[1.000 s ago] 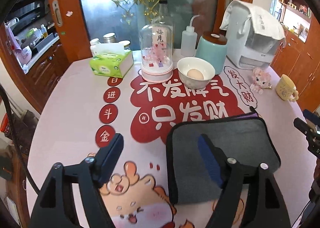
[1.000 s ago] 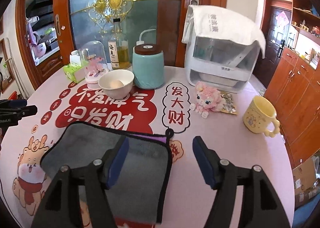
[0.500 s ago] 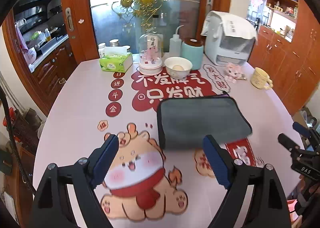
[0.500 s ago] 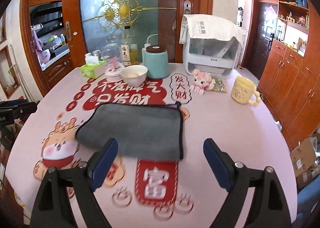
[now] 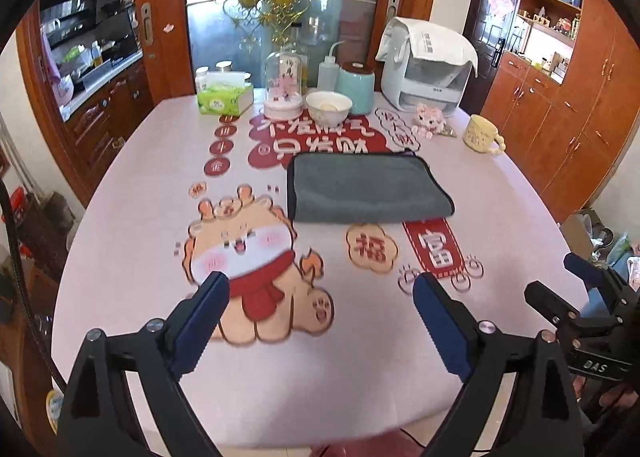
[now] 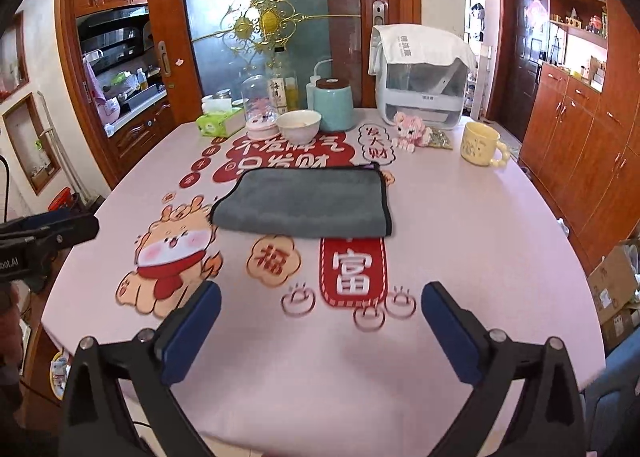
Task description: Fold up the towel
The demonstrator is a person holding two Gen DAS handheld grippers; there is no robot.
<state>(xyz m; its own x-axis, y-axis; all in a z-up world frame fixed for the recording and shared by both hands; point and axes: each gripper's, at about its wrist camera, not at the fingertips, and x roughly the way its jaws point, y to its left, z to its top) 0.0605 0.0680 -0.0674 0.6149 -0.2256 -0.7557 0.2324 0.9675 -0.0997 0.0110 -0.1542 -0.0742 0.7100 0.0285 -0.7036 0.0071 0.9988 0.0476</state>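
A grey towel (image 5: 366, 187) with a dark edge lies folded flat in a rectangle at the middle of the pink printed table; it also shows in the right wrist view (image 6: 306, 201). My left gripper (image 5: 320, 289) is open and empty, held above the table's near edge, well back from the towel. My right gripper (image 6: 320, 297) is open and empty too, also near the front edge and apart from the towel. The right gripper shows at the right edge of the left wrist view (image 5: 576, 297).
At the far side stand a tissue box (image 5: 226, 99), a glass dome (image 5: 283, 85), a white bowl (image 5: 329, 107), a teal canister (image 5: 356, 87), a white appliance (image 5: 428, 65), a pink plush toy (image 5: 430, 124) and a yellow mug (image 5: 482, 133). Wooden cabinets flank the table.
Both grippers have pulled back and up from the towel toward the table's near edge. The towel stays folded where it lay.
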